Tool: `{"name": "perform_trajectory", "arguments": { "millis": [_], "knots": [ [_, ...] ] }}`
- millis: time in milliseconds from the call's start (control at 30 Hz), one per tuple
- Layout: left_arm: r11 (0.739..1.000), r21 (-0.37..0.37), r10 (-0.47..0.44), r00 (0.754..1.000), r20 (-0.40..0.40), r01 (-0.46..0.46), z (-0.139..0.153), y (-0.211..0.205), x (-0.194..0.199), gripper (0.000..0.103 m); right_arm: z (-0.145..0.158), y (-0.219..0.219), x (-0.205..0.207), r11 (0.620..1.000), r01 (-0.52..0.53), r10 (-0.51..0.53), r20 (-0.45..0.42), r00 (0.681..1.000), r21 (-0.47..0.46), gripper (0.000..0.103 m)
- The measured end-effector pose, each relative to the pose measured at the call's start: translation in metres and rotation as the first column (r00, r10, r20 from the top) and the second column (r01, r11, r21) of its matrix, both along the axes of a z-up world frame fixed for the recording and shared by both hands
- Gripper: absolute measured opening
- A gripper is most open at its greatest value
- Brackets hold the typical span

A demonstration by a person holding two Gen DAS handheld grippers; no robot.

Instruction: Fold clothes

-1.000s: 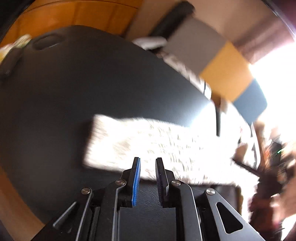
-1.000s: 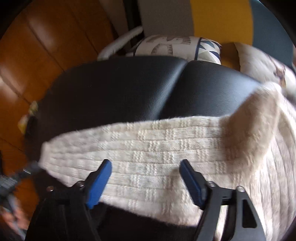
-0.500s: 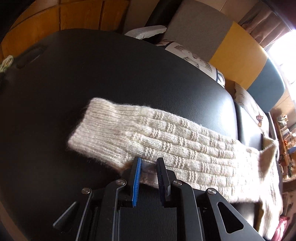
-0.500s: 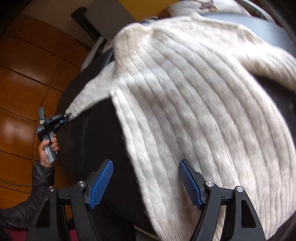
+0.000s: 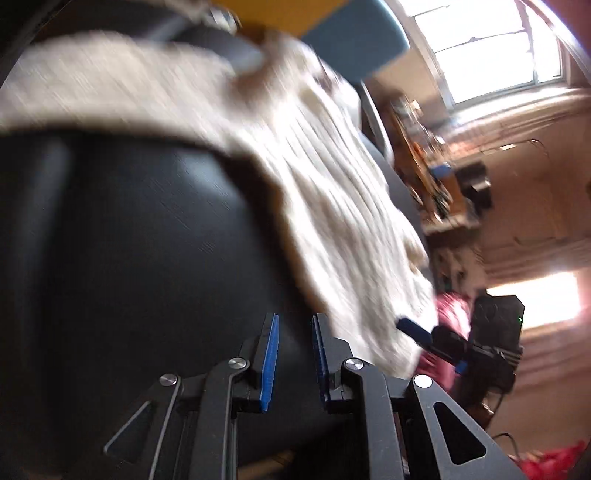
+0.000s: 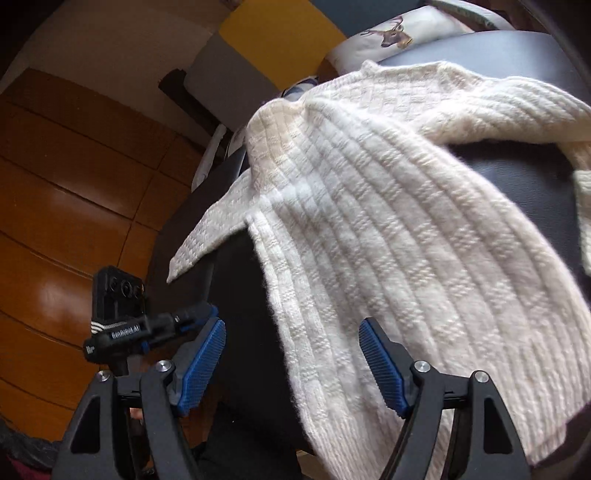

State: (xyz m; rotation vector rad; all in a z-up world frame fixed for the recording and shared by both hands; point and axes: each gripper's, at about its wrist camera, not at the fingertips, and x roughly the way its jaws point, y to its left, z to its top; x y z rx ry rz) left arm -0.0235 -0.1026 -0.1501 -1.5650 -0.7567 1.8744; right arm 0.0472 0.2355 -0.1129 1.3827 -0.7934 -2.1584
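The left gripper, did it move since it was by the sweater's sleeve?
Yes. The left gripper has left the sleeve and now points over bare black cushion beside the sweater body, toward its hem.

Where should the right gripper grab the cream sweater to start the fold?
Probably the bottom hem of the sweater, where its edge drapes over the black cushion near the right gripper. Come in from the near side with the open jaws straddling that edge: it hangs free there, so one finger can likely slip underneath.

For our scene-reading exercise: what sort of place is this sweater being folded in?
Probably a home living room: a black leather sofa, a deer-print cushion, wooden wall panels and a sunlit window.
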Motion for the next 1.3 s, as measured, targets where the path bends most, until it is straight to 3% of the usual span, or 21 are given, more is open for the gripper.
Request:
{"name": "perform_trajectory", "arguments": {
  "millis": [100, 200, 433, 533, 600, 667, 833, 933, 1000, 1100, 1233, 1300],
  "knots": [
    [0.998, 0.017, -0.055, 0.995, 0.085, 0.054, -0.023, 0.047, -0.002, 0.018, 0.002, 0.027, 0.013, 0.998, 0.065, -0.065, -0.005, 0.998, 0.006, 0.077],
    [0.998, 0.033, -0.058, 0.986, 0.156, 0.053, -0.036, 0.065, 0.009, 0.018, -0.001, 0.051, 0.028, 0.992, 0.122, -0.123, -0.009, 0.992, -0.013, 0.077],
    [0.997, 0.069, 0.007, 0.98, 0.199, -0.022, -0.026, 0.067, 0.025, 0.036, -0.016, 0.079, 0.044, 0.978, 0.203, -0.205, -0.018, 0.979, -0.05, 0.077],
    [0.998, 0.054, 0.021, 0.981, 0.195, -0.032, -0.024, 0.071, 0.028, 0.037, -0.021, 0.082, 0.045, 0.973, 0.223, -0.224, -0.018, 0.974, -0.054, 0.077],
    [0.998, 0.043, 0.039, 0.982, 0.187, -0.048, -0.023, 0.072, 0.029, 0.034, -0.023, 0.081, 0.045, 0.975, 0.216, -0.216, -0.011, 0.976, -0.05, 0.077],
    [0.999, 0.003, 0.04, 0.985, 0.17, -0.041, -0.026, 0.074, 0.03, 0.01, -0.026, 0.077, 0.044, 0.977, 0.206, -0.207, -0.004, 0.978, -0.045, 0.077],
    [0.996, -0.009, 0.095, 0.991, 0.09, -0.094, -0.013, 0.057, 0.03, 0.007, -0.026, 0.07, 0.046, 0.978, 0.185, -0.185, 0.003, 0.983, -0.092, 0.077],
    [0.989, 0.028, 0.147, 0.989, -0.03, -0.146, 0.024, 0.024, 0.029, 0.005, -0.015, 0.072, 0.054, 0.969, 0.168, -0.178, -0.038, 0.983, -0.18, 0.077],
    [0.981, 0.026, 0.192, 0.975, -0.108, -0.191, 0.049, -0.007, 0.029, 0.005, -0.015, 0.073, 0.056, 0.966, 0.179, -0.19, -0.04, 0.981, -0.188, 0.077],
    [0.958, -0.064, 0.266, 0.949, -0.169, -0.28, 0.062, -0.053, 0.024, 0.005, -0.022, 0.073, 0.054, 0.966, 0.196, -0.201, -0.012, 0.979, -0.171, 0.077],
    [0.914, -0.237, 0.309, 0.944, -0.116, -0.328, 0.028, -0.096, 0.009, 0.005, -0.045, 0.058, 0.043, 0.975, 0.19, -0.184, 0.063, 0.981, -0.119, 0.077],
    [0.883, -0.31, 0.333, 0.936, -0.113, -0.352, 0.017, -0.104, 0.009, 0.005, -0.043, 0.054, 0.04, 0.978, 0.185, -0.18, 0.052, 0.982, -0.1, 0.077]
  ]
}}
